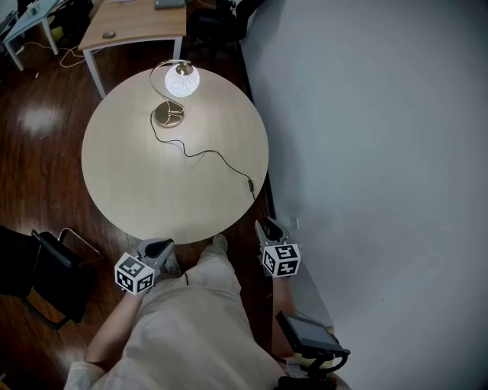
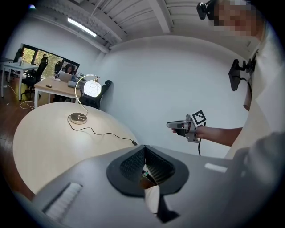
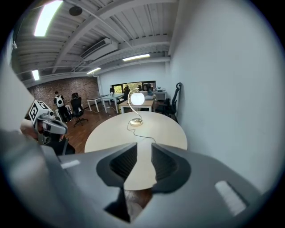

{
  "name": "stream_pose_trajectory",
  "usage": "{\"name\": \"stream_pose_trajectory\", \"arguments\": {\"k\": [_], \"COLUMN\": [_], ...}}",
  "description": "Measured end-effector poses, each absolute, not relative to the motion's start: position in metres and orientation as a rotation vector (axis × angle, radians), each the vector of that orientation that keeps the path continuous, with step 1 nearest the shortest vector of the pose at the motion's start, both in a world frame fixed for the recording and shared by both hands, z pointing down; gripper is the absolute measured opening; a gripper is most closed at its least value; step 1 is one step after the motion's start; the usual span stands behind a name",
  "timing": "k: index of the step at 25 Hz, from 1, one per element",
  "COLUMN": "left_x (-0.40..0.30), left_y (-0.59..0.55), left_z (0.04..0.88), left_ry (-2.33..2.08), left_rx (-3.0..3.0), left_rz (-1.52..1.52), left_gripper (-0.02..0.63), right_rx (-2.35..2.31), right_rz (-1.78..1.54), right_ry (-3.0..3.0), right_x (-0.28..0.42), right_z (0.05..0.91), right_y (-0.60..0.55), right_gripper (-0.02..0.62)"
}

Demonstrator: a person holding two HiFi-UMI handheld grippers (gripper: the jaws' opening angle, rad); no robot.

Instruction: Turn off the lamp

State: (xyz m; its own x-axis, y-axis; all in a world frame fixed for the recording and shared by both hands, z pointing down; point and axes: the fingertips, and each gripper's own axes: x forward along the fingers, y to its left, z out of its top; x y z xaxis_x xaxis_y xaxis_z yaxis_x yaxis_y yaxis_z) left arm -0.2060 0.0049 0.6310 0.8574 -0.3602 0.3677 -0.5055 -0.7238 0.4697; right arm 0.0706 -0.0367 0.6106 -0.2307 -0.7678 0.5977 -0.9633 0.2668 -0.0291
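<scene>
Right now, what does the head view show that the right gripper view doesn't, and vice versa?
Head view only: the right gripper seen from outside, with its marker cube, and a black device at the person's side. Right gripper view only: ceiling lights, brick wall, that gripper open and empty. Both: round table, lit lamp, its cord, left gripper.

- 1 round light-wood desk (image 1: 137, 190)
- 1 lit white-globe lamp on a brass base (image 1: 181, 80)
- 1 thin black cord (image 1: 206, 155)
- 2 grey handheld tongs with marker cubes: left tongs (image 1: 158, 245), right tongs (image 1: 268, 226)
- 1 rectangular wooden desk with white legs (image 1: 137, 23)
- 1 black chair (image 1: 46, 274)
</scene>
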Motion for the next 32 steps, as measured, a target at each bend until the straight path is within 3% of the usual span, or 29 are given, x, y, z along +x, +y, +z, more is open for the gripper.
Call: {"name": "stream_pose_trajectory", "arguments": {"k": [17, 20, 32], "left_x": [-0.114, -0.101, -0.1], "left_y": [-0.07, -0.082, -0.103], "left_z": [0.62, 0.619, 0.621], "left_ry": [-0.78, -0.797, -0.926], "left_rx": [2.364, 2.356, 2.262], "left_rz": [0.443, 0.466, 0.542], "left_gripper": [-0.012, -0.012, -0.012], "right_rx": [1.322, 1.266, 1.152], "right_rz": [0.73, 0.76, 0.822], "right_ry": [-2.001, -2.007, -1.935], "right_x": [0.159, 0.164, 0.173], "right_z": [0.74, 0.768, 0.873], "right_y": [-0.15, -0.161, -0.195], "right_gripper": [0.128, 0.175, 0.181]}}
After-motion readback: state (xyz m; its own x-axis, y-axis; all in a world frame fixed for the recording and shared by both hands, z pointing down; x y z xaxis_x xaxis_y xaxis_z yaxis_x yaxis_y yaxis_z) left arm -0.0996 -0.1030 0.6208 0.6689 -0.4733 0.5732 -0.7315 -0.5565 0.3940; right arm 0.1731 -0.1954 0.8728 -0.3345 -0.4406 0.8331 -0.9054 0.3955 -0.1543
